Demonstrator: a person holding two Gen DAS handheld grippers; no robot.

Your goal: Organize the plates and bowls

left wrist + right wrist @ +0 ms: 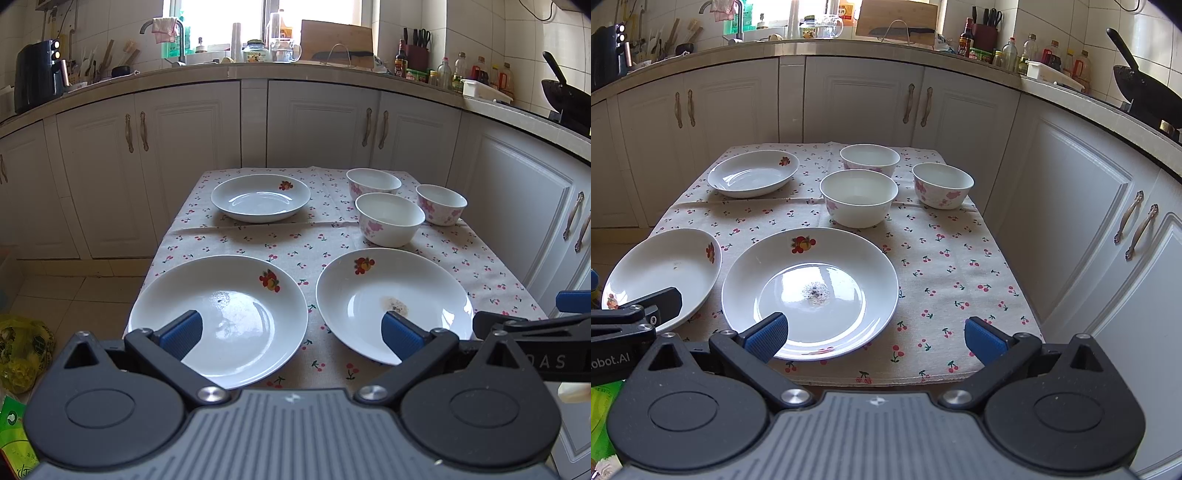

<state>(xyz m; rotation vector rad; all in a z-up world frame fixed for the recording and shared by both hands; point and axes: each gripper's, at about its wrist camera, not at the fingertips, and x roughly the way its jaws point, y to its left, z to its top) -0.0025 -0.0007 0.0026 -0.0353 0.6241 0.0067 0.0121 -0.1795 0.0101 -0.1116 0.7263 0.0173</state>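
Three white plates with a fruit print lie on the cherry-print tablecloth: a near left plate (221, 317) (665, 273), a near right plate (391, 299) (812, 288) and a far left plate (260, 197) (753, 173). Three white bowls with pink flowers stand at the far right: a front bowl (389, 219) (858, 203), a back bowl (373, 181) (870, 158) and a right bowl (441, 205) (942, 184). My left gripper (291, 334) is open and empty above the table's near edge, between the two near plates. My right gripper (875, 338) is open and empty over the near right plate's edge.
The table (295, 243) stands in a kitchen with white cabinets (184, 147) behind and to the right (1089, 221). The counter holds bottles, a knife block and a wok (1137, 85). A yellow bag (22, 347) lies on the floor at the left.
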